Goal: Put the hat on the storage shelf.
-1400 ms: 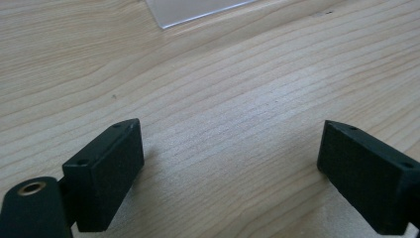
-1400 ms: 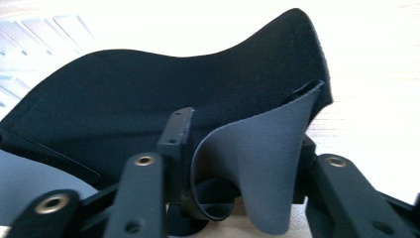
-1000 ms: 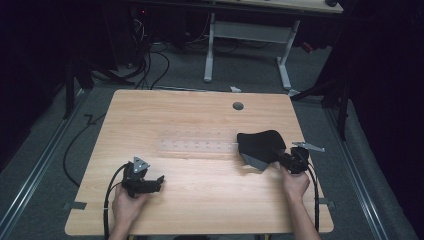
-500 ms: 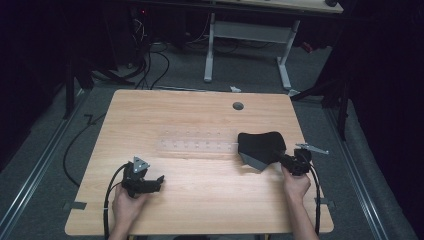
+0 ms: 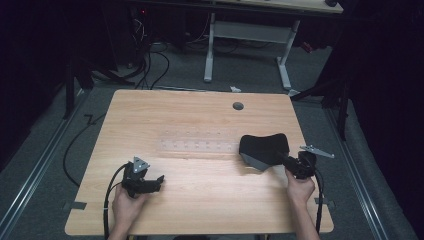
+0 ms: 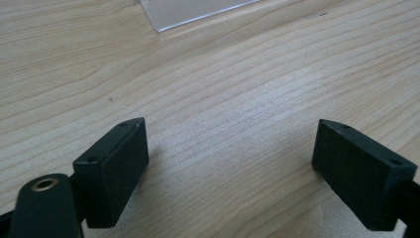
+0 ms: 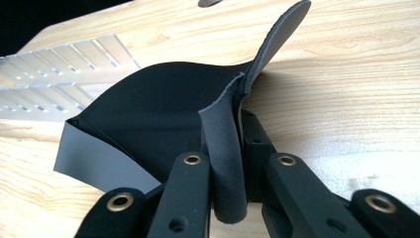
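A black flexible pad (image 5: pixel 264 147) with a grey underside lies on the right part of the wooden table (image 5: pixel 200 120). Its near corner is folded up, and my right gripper (image 5: pixel 286 162) is shut on that fold. In the right gripper view the jaws pinch the curled grey-black edge of the pad (image 7: pixel 163 114), where the right gripper (image 7: pixel 228 148) holds it just above the wood. My left gripper (image 5: pixel 157 181) rests low on the table near the front left. It is open, and in the left gripper view the left gripper (image 6: pixel 230 153) has only bare wood between its pads.
A clear slotted plastic strip (image 5: pixel 200 146) lies flat across the table's middle, just left of the pad; its corner (image 6: pixel 193 10) sits ahead of the left gripper. A round cable hole (image 5: pixel 238 106) is near the far edge. Cables trail off both grippers.
The right gripper has shifted slightly toward the near right with the pad's corner in it. The left gripper has not moved.
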Demonstrator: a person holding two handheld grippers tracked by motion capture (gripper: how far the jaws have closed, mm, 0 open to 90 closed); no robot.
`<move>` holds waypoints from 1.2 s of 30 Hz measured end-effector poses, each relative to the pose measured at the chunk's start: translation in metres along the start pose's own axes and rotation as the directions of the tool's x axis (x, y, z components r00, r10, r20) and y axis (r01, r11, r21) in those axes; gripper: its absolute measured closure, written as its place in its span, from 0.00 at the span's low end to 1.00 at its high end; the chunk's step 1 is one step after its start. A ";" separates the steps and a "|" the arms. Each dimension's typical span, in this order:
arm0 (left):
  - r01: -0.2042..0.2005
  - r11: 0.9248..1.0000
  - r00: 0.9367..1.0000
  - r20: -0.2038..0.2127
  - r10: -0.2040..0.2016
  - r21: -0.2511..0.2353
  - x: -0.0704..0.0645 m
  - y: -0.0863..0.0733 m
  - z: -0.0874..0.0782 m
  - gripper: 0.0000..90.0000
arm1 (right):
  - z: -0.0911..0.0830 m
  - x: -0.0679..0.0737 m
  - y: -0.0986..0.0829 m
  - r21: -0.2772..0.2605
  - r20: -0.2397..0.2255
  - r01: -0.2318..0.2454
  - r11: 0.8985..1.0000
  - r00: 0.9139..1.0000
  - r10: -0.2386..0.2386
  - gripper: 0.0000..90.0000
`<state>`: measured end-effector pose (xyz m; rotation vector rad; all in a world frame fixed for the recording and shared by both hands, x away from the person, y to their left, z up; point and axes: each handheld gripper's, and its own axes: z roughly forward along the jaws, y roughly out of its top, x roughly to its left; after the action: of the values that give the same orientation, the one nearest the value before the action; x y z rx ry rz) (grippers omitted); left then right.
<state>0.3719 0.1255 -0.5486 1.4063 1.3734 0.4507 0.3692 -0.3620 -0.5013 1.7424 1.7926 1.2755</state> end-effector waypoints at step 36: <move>0.002 1.000 1.000 0.001 -0.002 0.002 0.000 0.000 0.000 0.17 | -0.044 0.010 -0.019 -0.030 -0.052 0.029 0.999 0.998 -0.030 0.94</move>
<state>0.3723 0.1256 -0.5485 1.4064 1.3741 0.4476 0.3215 -0.3656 -0.4885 1.6756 1.8124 1.3404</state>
